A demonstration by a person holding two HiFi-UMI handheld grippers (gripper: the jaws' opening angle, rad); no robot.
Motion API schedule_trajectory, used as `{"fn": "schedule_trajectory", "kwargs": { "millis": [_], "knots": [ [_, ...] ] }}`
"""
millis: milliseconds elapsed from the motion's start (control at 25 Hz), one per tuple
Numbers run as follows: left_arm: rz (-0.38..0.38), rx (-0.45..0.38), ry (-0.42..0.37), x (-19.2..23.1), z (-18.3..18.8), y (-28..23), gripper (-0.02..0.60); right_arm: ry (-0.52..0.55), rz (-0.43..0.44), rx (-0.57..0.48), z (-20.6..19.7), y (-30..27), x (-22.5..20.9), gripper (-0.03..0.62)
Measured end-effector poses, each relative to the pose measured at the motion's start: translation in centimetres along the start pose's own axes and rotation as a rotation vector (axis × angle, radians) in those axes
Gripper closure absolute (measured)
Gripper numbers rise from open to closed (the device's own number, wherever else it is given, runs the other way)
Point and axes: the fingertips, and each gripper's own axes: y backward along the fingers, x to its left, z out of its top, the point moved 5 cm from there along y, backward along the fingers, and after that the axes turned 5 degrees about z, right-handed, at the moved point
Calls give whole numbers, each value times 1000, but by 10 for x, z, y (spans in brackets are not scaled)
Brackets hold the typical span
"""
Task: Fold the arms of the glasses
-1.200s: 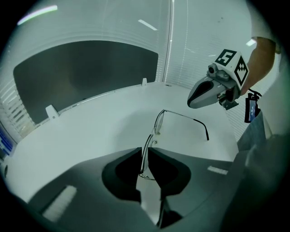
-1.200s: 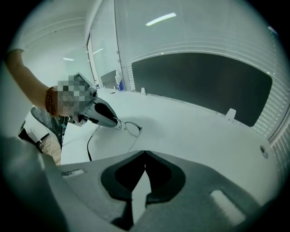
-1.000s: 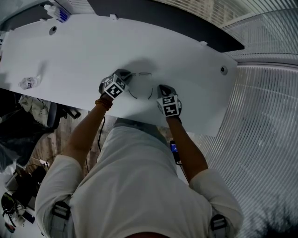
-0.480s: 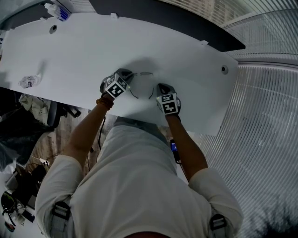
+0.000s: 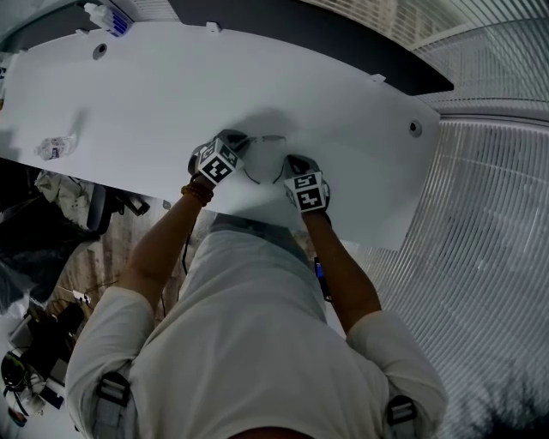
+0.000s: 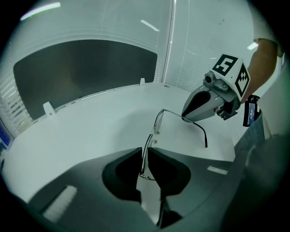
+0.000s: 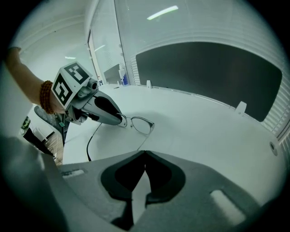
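Observation:
Thin wire-framed glasses lie on the white table between my two grippers. My left gripper is shut on the front frame at one lens, and the rest of the glasses stick out beyond its jaws. One arm runs out to the right with a dark curved tip. My right gripper is shut, its closed tip resting against that arm. The right gripper view shows the left gripper holding the lens, with the other arm curving down. The head view shows both grippers close together, left and right.
A small crumpled packet lies at the table's left edge. A bottle-like item stands at the far left corner. Round grommets sit in the tabletop. A dark panel lines the far side. The table's front edge is just behind my hands.
The right gripper has crept slightly closer to the glasses. The left gripper keeps its hold and has barely moved.

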Motion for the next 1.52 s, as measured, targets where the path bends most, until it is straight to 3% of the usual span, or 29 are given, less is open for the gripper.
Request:
{"fn": "schedule_trajectory", "kwargs": {
  "millis": [1040,1520],
  "knots": [
    [-43,-4,31,-35,5,2,541,37,40,-16,14,-6,22,594],
    [8,8,66,-17,4,0,546,55,35,-34,17,5,24,594]
  ]
}}
